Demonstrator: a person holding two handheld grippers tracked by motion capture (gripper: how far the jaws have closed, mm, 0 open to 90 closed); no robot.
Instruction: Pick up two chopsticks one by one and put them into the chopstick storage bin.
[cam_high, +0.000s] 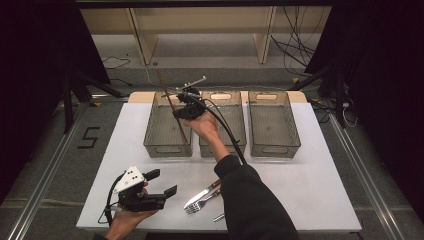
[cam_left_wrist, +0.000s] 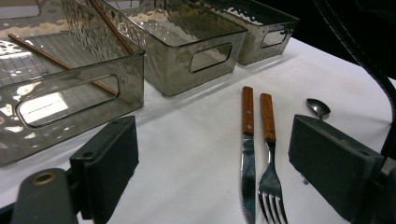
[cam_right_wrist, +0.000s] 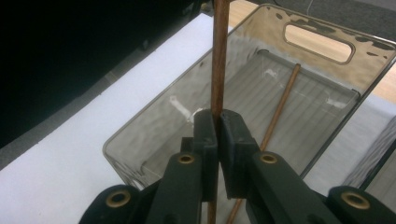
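Observation:
My right gripper (cam_high: 177, 114) (cam_right_wrist: 218, 128) hangs over the left clear bin (cam_high: 167, 150) (cam_right_wrist: 154, 126), shut on a brown chopstick (cam_high: 166, 92) (cam_right_wrist: 220, 56) that stands steeply, its lower end down inside the bin. A second chopstick (cam_right_wrist: 280, 107) (cam_left_wrist: 56, 60) lies on that bin's floor. My left gripper (cam_high: 162, 182) (cam_left_wrist: 219, 154) is open at the table's front left, nothing between its jaws. Ahead of it lie a wooden-handled knife (cam_left_wrist: 247, 144) (cam_high: 200, 196), a fork (cam_left_wrist: 268, 154) (cam_high: 202, 202) and a small spoon (cam_left_wrist: 319, 108) (cam_high: 218, 217).
Three clear bins stand in a row at the back of the white table (cam_high: 310, 185): the left one, a middle bin (cam_high: 227, 95) and a right bin (cam_high: 274, 150). My right forearm reaches across the table's middle. A cable trails from the right gripper.

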